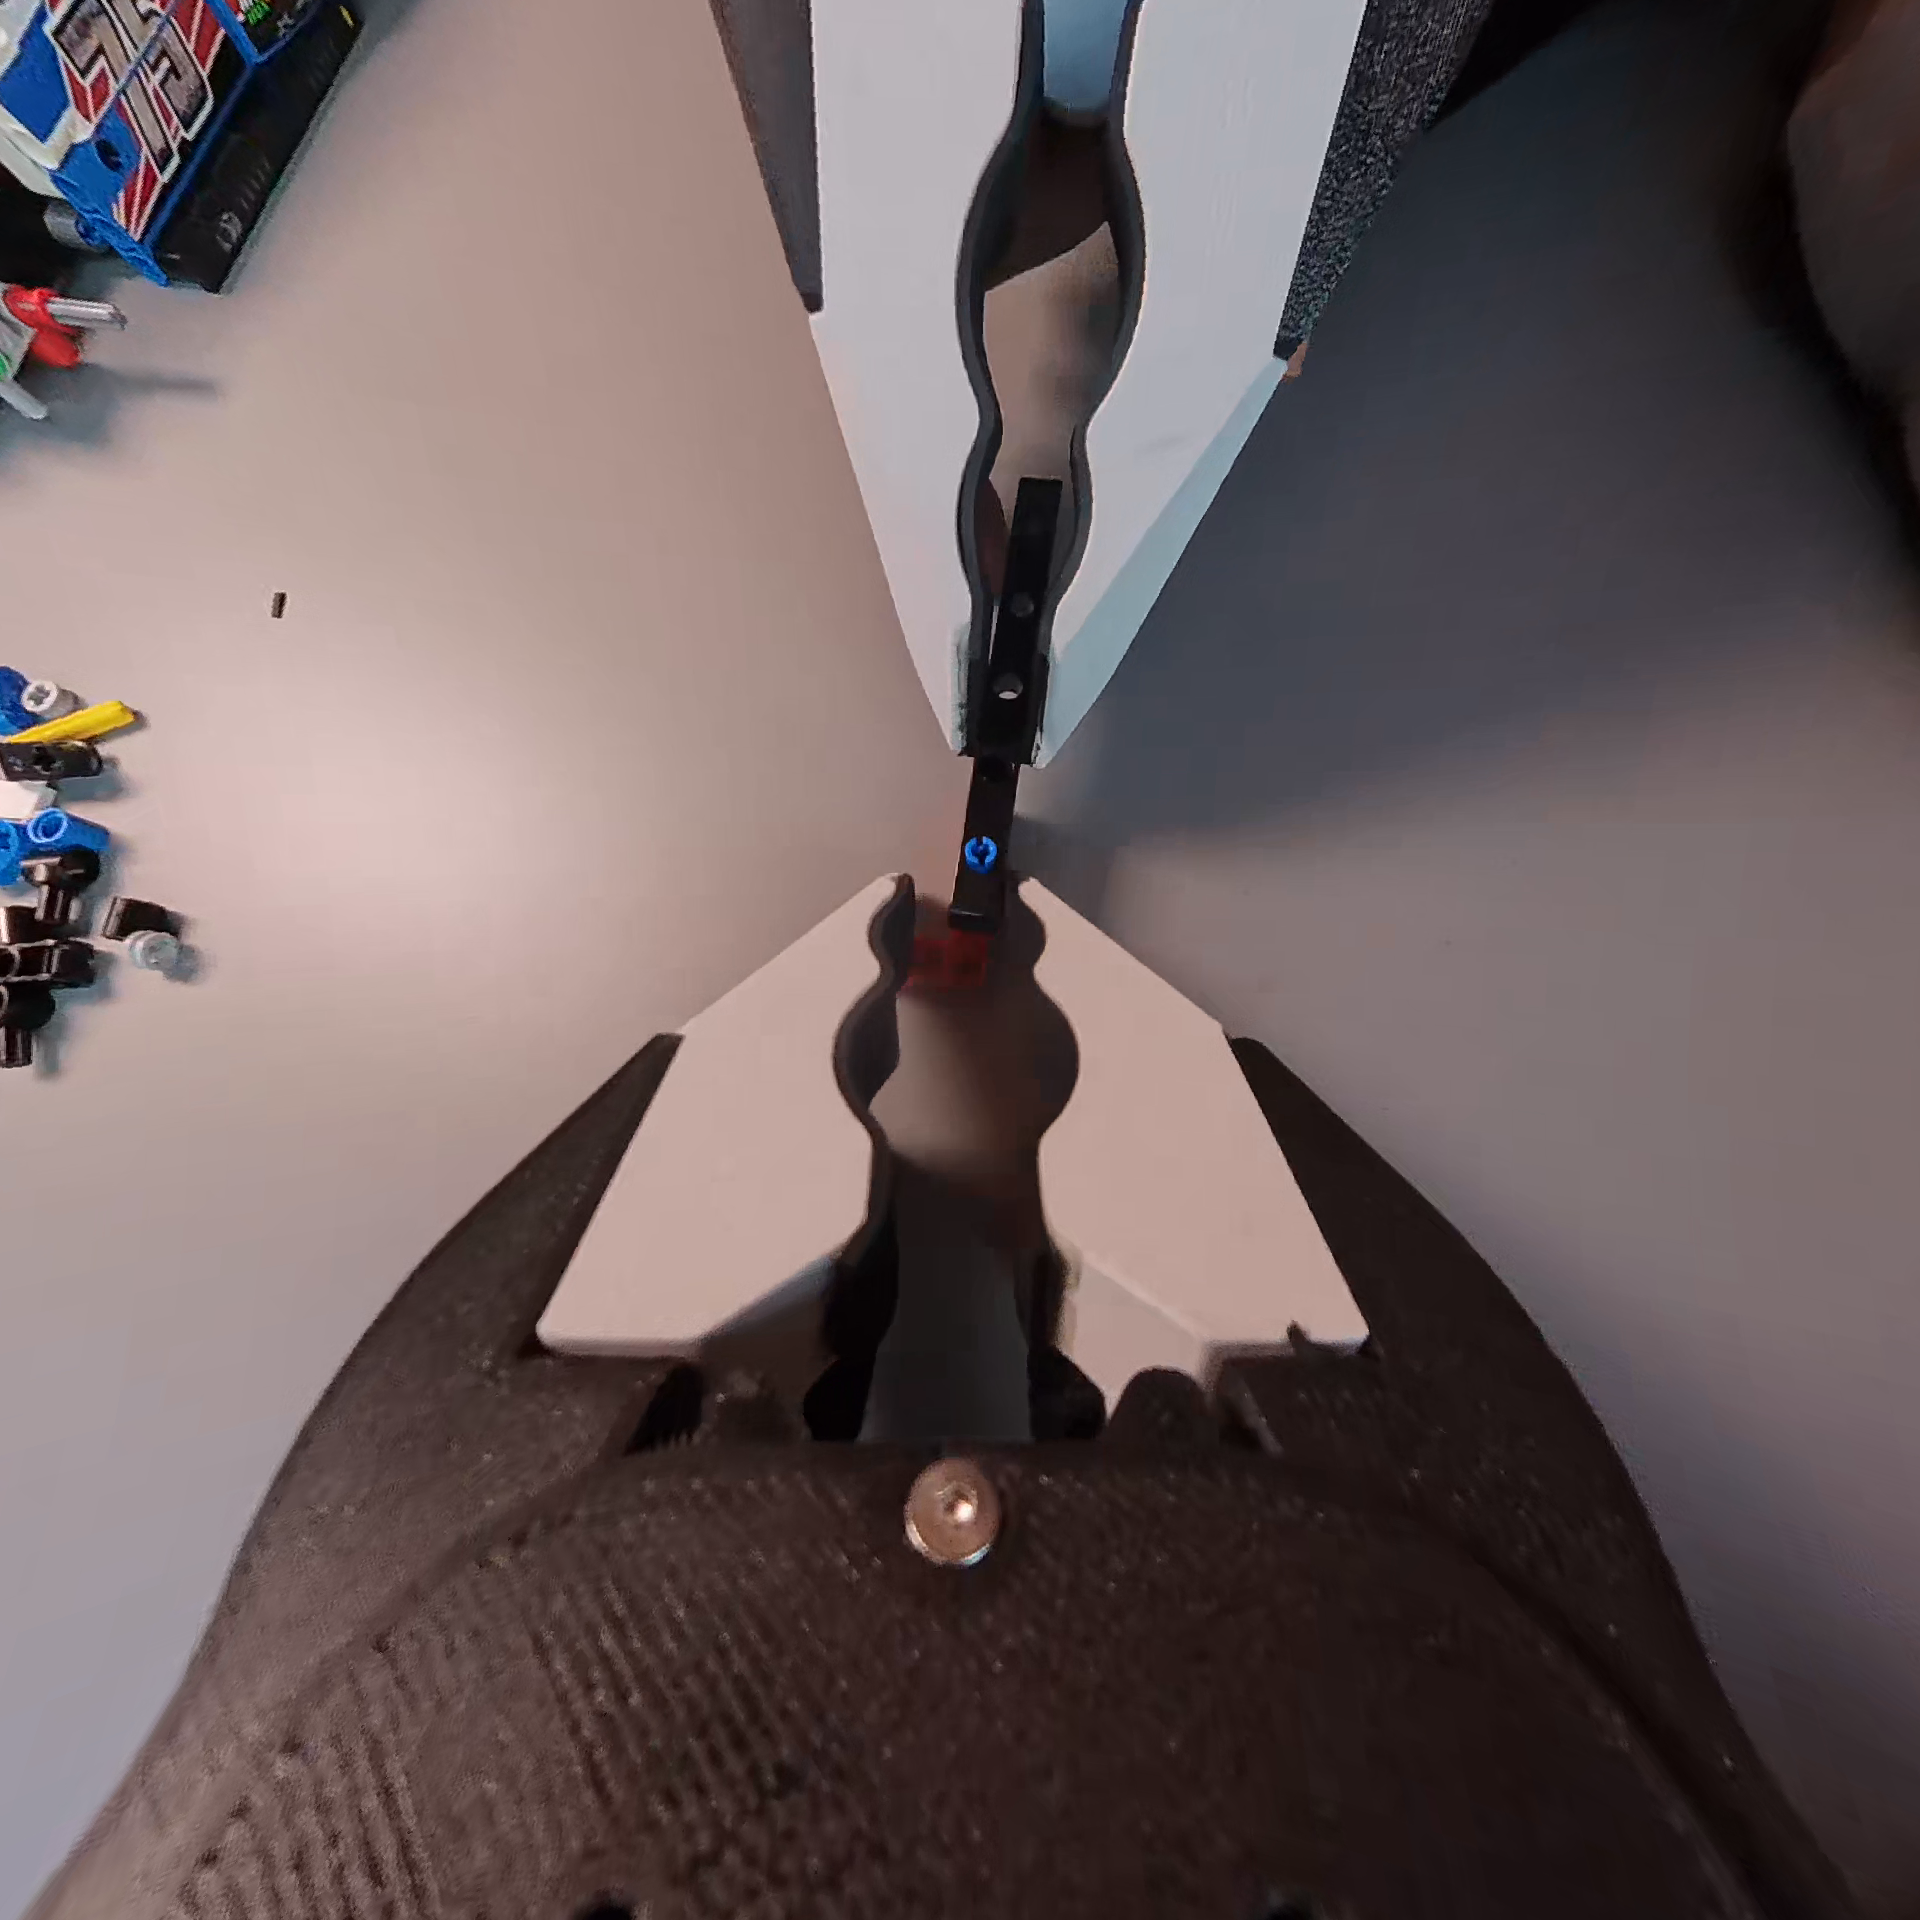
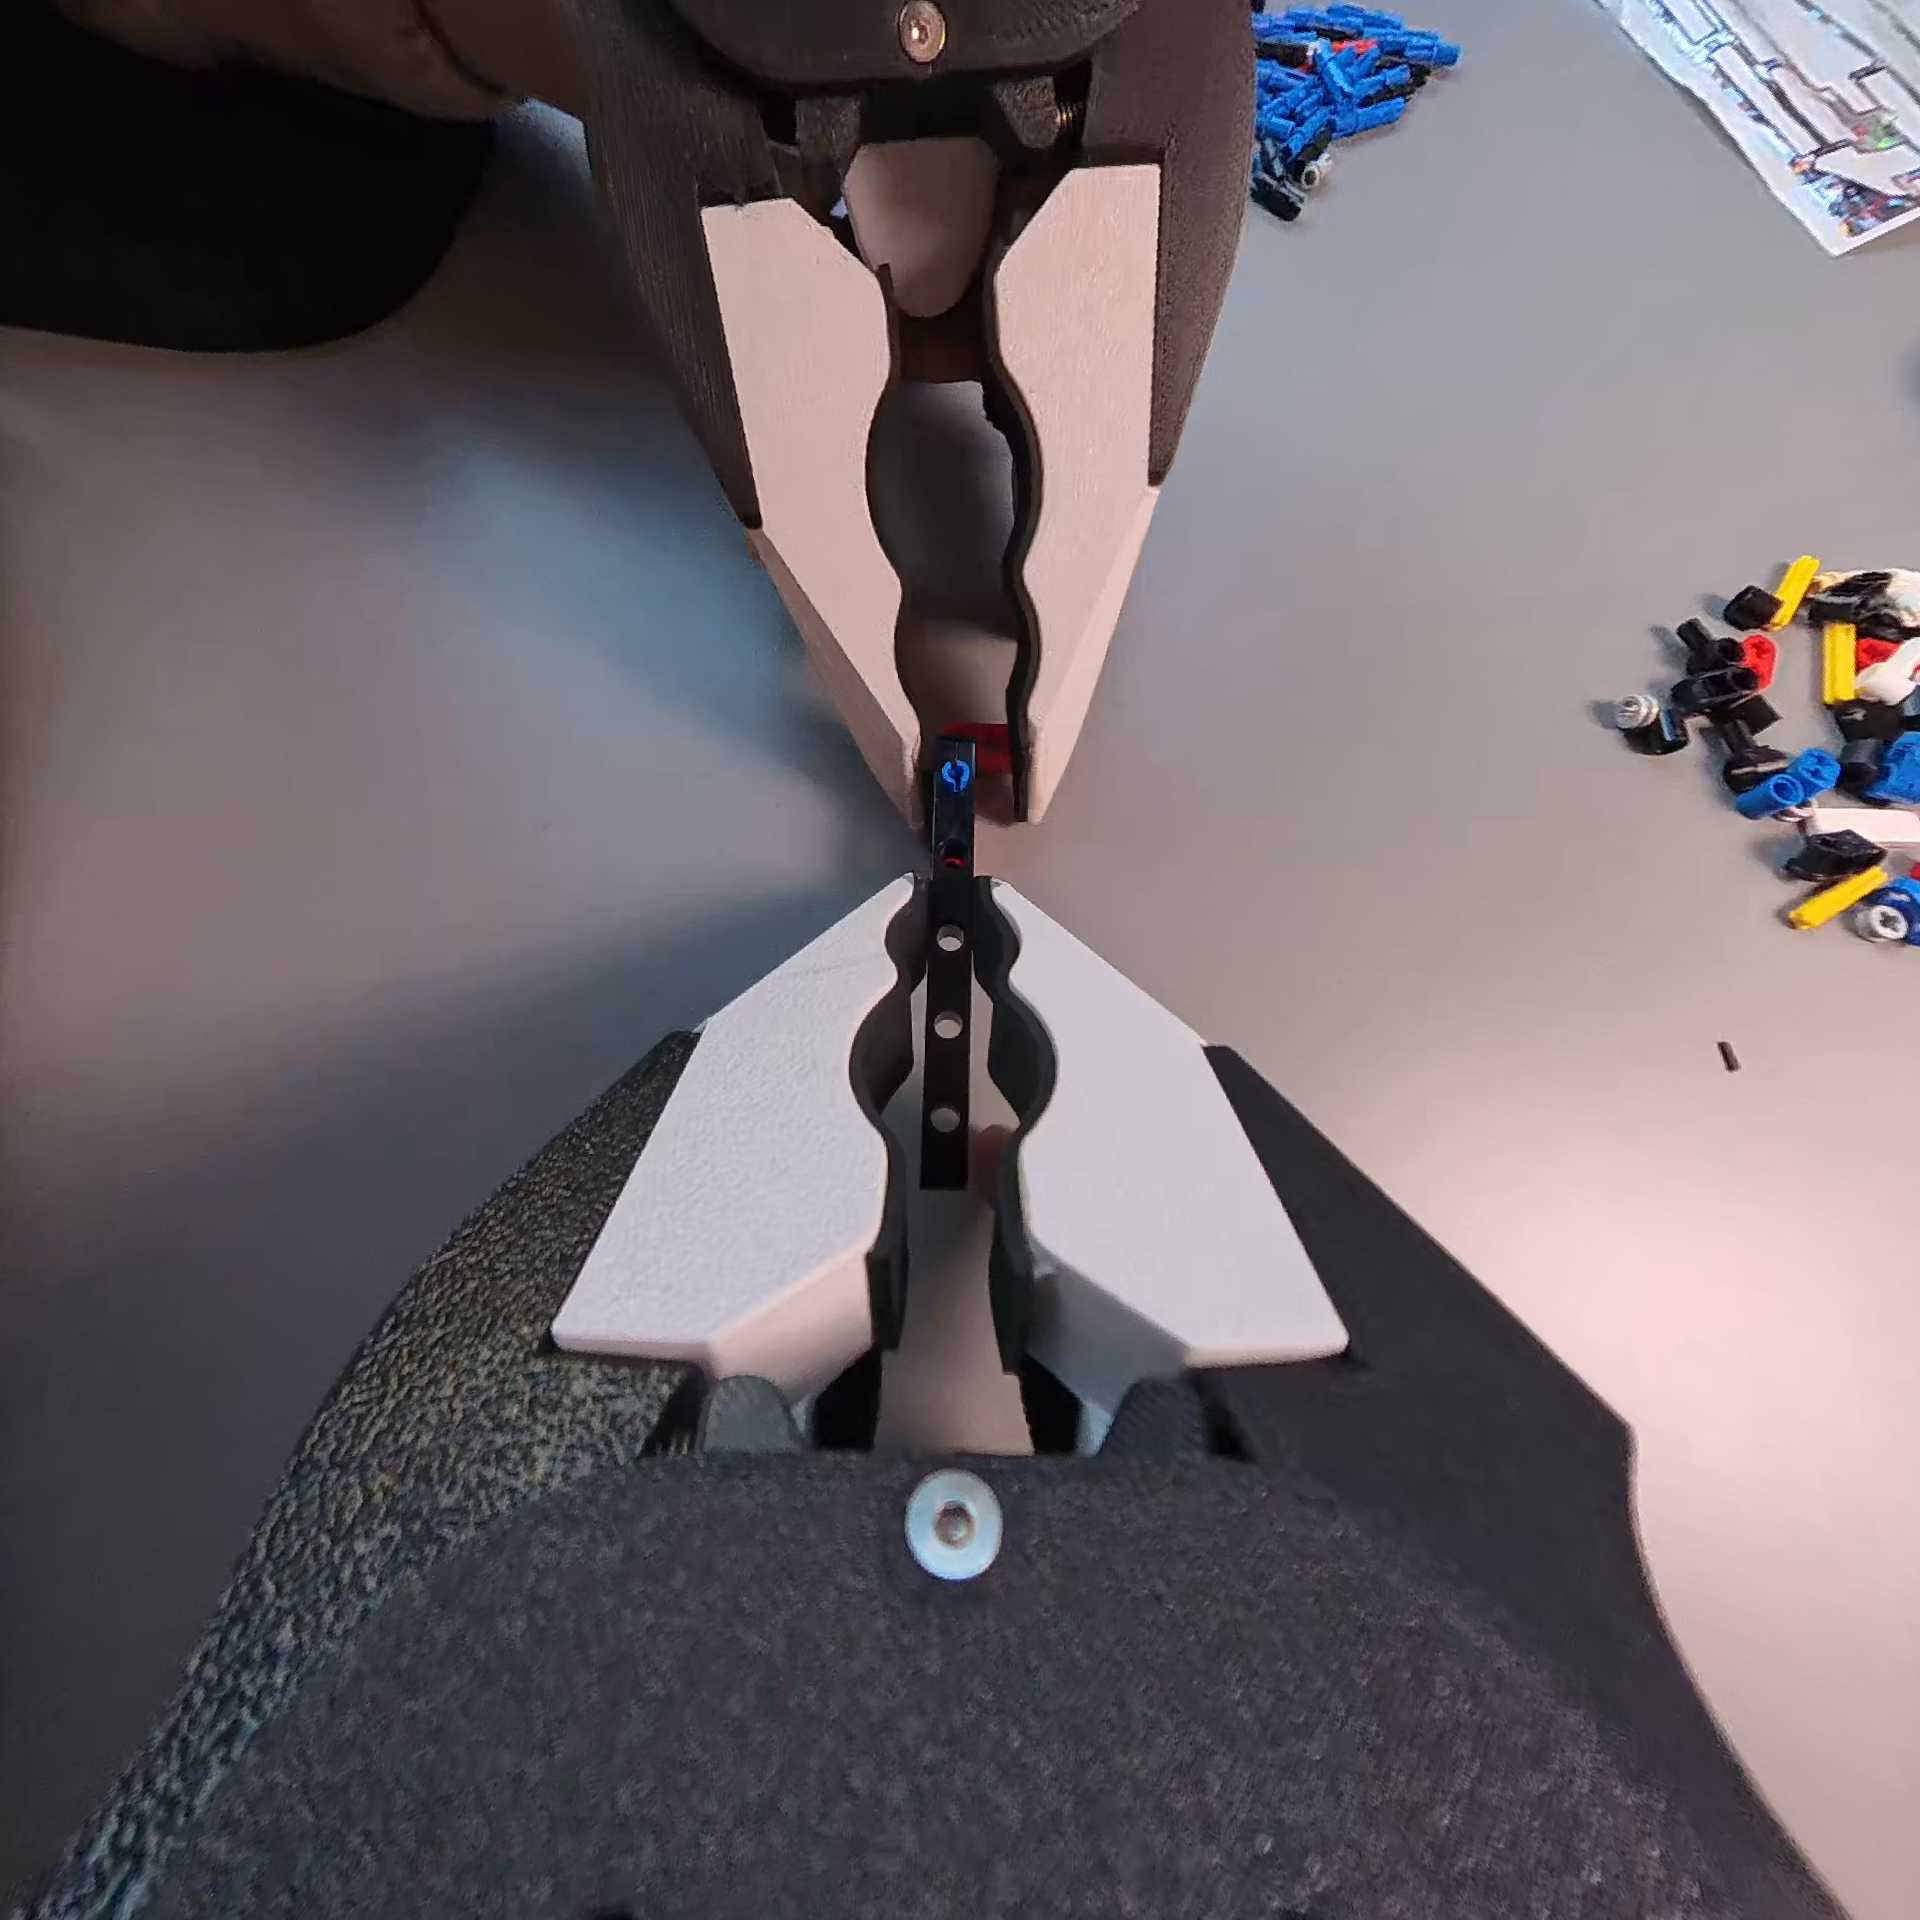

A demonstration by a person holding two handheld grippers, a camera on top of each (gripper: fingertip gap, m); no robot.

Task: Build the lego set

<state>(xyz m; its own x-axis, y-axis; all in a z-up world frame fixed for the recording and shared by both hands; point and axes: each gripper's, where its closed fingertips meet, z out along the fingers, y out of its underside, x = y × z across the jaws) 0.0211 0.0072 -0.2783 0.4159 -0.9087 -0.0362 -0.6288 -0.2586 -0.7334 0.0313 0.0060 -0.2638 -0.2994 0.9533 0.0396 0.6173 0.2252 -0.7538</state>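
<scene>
Right gripper [image 2: 951, 883] clamped on black beam [image 2: 948, 1029], held above grey table [image 2: 416, 727]. Blue pin [image 2: 956, 774] in beam's far end. Left gripper [image 1: 961, 883], tip to tip opposite, pinches red piece [image 1: 940, 961] against that end. Loose parts [image 2: 1808, 727] well off right.

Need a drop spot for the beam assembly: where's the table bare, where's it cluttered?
Bare grey table between the meeting grippers and the loose parts pile; also bare on the other side. Crowded: that pile, the blue pin heap, the instruction sheet.

Black beam [image 2: 948, 1039], blue pin [image 2: 956, 775], red piece [image 1: 948, 956], grey table [image 2: 1455, 520].
</scene>
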